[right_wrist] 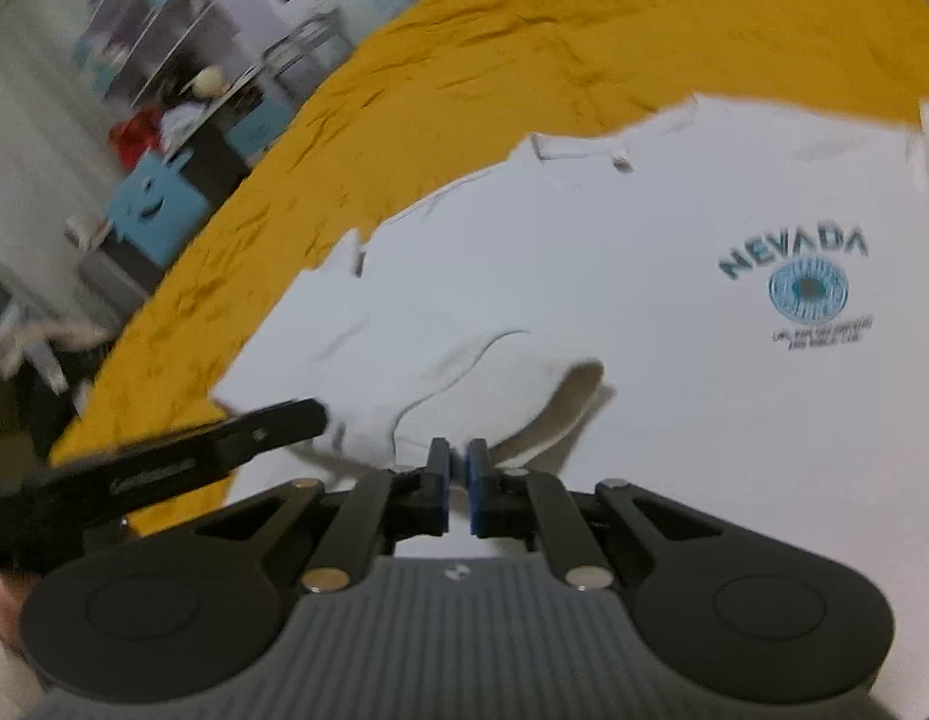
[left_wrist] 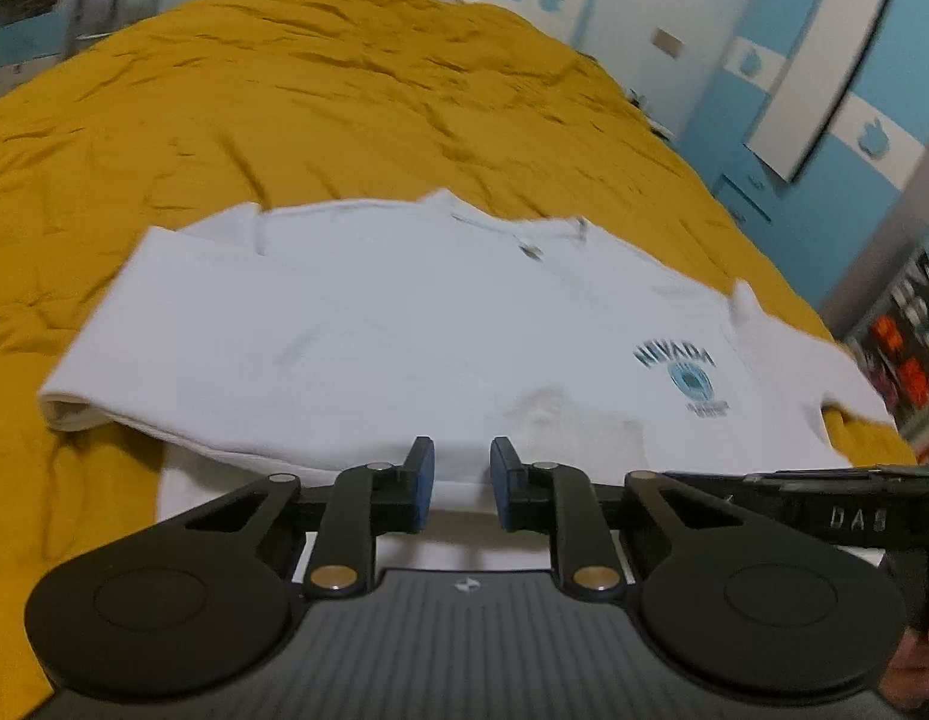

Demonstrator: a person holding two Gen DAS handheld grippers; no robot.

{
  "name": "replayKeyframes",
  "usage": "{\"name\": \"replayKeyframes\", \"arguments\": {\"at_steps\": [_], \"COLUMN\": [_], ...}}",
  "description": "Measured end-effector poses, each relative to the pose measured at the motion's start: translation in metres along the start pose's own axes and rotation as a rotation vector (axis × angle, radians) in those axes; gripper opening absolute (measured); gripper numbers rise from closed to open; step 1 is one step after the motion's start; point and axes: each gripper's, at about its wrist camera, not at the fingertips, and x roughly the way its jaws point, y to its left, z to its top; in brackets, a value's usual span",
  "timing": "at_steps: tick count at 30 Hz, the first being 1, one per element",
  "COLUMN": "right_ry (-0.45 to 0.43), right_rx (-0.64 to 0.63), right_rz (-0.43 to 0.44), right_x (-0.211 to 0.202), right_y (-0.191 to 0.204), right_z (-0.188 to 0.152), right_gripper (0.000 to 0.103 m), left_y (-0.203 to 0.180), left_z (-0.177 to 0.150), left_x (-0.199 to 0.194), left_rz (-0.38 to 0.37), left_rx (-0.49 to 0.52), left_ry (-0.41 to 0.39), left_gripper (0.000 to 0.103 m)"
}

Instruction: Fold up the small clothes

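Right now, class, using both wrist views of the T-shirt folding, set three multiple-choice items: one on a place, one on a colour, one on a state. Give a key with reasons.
1. Where does the T-shirt lie?
A. on the bedspread
B. on a chair
C. on the floor

2. What colour is the bedspread?
A. blue
B. mustard yellow
C. grey

3. How do the jaws of the right gripper stand?
A. wide apart
B. out of view
C. nearly closed, with white cloth at the tips

Key:
1 A, yellow cloth shows around the shirt's edges.
2 B, both views show it.
3 C, only a thin gap shows between the blue pads, while the left gripper shows a clearly wider one.
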Motion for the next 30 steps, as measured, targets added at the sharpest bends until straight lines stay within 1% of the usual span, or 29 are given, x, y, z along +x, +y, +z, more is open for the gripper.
{"name": "replayKeyframes", "arguments": {"at_steps": [1,3,5,6,7,8,9,10,11,14,15,16,18,20,21,22,23,24,26,30], "right_ry": [0.019,0.059,0.089,0.090,0.082,0.066,0.049,0.028,0.009,0.010,0.019,0.026,0.040,0.051,0.056,0.061,0.062,0.066,0.049,-0.019], "right_rx": [-0.012,-0.027,-0.004,0.016,0.038,0.054,0.065,0.081,0.105,0.236,0.288,0.339,0.421,0.472,0.480,0.475,0.465,0.443,0.354,0.201], "right_rz": [0.003,-0.023,-0.025,-0.023,-0.010,-0.004,-0.006,-0.011,-0.010,0.019,0.027,0.046,0.085,0.116,0.114,0.105,0.095,0.079,0.064,0.117], "right_x": [0.003,0.011,0.019,0.019,0.016,0.012,0.010,0.007,0.005,0.013,0.017,0.023,0.036,0.047,0.051,0.054,0.054,0.053,0.046,0.018], "right_y": [0.000,-0.002,-0.009,-0.011,-0.014,-0.017,-0.019,-0.022,-0.027,-0.050,-0.059,-0.068,-0.078,-0.082,-0.082,-0.080,-0.078,-0.073,-0.059,-0.017], "right_z": [-0.005,-0.018,-0.027,-0.027,-0.026,-0.024,-0.022,-0.020,-0.016,-0.006,-0.004,-0.003,-0.002,-0.002,-0.001,0.002,0.005,0.010,0.026,0.081], "right_gripper": [0.000,0.000,0.000,0.000,0.004,0.006,0.020,0.043,0.047,0.045,0.042,0.036,0.035,0.028,0.019,0.007,0.004,0.003,0.001,0.001], "left_y": [-0.005,-0.015,-0.024,-0.027,-0.028,-0.029,-0.028,-0.028,-0.026,-0.021,-0.020,-0.017,-0.013,-0.004,0.004,0.010,0.019,0.027,0.046,0.082], "left_z": [-0.002,-0.007,-0.013,-0.016,-0.018,-0.020,-0.022,-0.022,-0.023,-0.021,-0.020,-0.018,-0.012,-0.007,-0.005,-0.003,-0.001,0.000,0.003,0.006], "left_x": [0.003,0.011,0.020,0.024,0.027,0.028,0.029,0.029,0.028,0.020,0.015,0.009,0.000,-0.008,-0.012,-0.015,-0.020,-0.024,-0.034,-0.053], "left_rz": [0.000,-0.010,0.009,0.025,0.031,0.029,0.024,0.022,0.017,0.004,0.002,0.002,0.018,0.052,0.074,0.092,0.118,0.144,0.196,0.274], "left_rx": [0.019,0.057,0.102,0.120,0.130,0.131,0.127,0.123,0.117,0.075,0.067,0.058,0.033,0.005,-0.015,-0.029,-0.048,-0.067,-0.109,-0.213], "left_ry": [0.010,0.040,0.079,0.096,0.106,0.109,0.111,0.108,0.101,0.068,0.049,0.026,-0.002,-0.024,-0.036,-0.043,-0.054,-0.064,-0.086,-0.131], "left_gripper": [0.022,0.022,0.022,0.022,0.022,0.022,0.022,0.022,0.022,0.022,0.022,0.022,0.022,0.022,0.022,0.022,0.022,0.022,0.022,0.022]}}
